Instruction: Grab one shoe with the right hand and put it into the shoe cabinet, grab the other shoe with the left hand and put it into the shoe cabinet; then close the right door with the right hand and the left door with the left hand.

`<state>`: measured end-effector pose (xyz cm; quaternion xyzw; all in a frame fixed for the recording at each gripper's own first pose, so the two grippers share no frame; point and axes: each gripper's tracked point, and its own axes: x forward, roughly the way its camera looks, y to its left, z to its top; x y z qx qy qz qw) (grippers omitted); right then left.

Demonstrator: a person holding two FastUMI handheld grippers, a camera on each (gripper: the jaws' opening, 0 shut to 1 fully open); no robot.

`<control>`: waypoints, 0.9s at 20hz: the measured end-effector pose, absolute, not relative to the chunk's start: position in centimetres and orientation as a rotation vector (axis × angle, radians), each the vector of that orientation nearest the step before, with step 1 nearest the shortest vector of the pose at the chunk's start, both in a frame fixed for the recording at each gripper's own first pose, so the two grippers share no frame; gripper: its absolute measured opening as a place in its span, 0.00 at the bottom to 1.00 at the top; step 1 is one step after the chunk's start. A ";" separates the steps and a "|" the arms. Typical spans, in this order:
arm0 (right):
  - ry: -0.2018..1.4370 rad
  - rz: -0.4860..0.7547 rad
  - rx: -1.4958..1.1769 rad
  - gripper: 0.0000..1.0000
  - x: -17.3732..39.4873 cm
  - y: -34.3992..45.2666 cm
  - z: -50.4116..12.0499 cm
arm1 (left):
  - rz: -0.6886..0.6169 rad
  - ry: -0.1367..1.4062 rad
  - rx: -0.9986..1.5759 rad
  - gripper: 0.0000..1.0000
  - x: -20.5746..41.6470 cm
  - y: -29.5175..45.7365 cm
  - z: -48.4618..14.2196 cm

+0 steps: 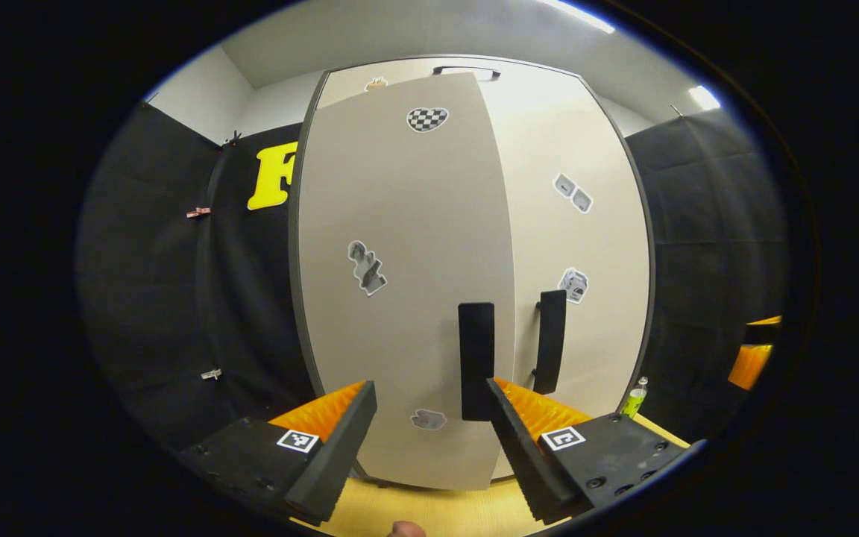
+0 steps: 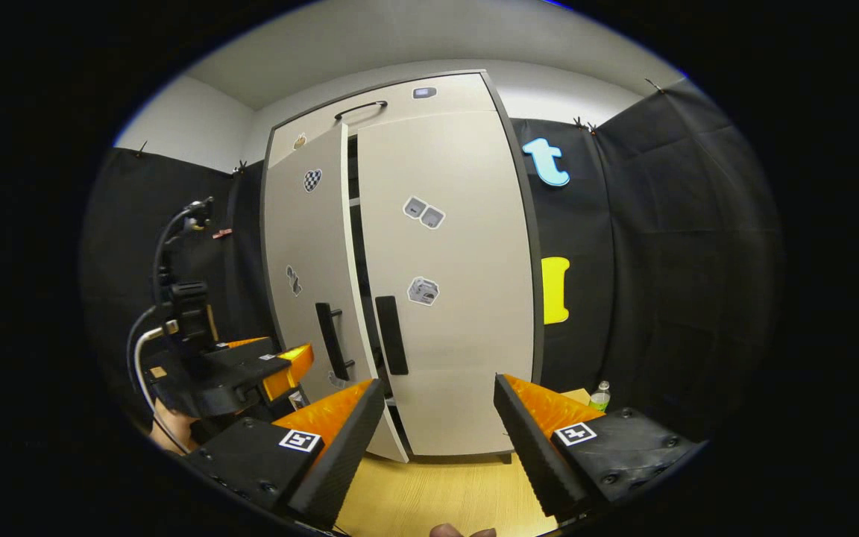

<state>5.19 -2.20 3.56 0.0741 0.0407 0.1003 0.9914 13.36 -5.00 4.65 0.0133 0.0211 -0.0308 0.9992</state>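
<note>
Both grippers are spread wide, holding nothing: the left gripper (image 1: pixel 429 440) faces the smooth, flat left door (image 1: pixel 400 283), ajar; the right gripper (image 2: pixel 437 440) faces the shoe cabinet (image 2: pixel 444 283) standing on the pale wooden floor (image 2: pixel 429 492), its right door (image 2: pixel 452 335) closed.

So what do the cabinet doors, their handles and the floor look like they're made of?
Cabinet doors: probably laminated board, in a smooth matte beige with stickers lying flat on it. Door handles: matte black flat bars, either plastic or coated metal. Floor: light wood or wood-look laminate with faint grain lines.
</note>
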 end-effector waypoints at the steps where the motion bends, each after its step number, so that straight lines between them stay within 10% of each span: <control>1: 0.079 0.201 0.147 1.00 5.1 -2.0 3.7 | -0.067 0.042 0.023 0.93 12.4 -4.9 4.8; 18: -0.022 0.175 0.078 0.98 -0.4 0.3 6.8 | -0.116 0.030 -0.002 0.93 0.5 -2.5 6.4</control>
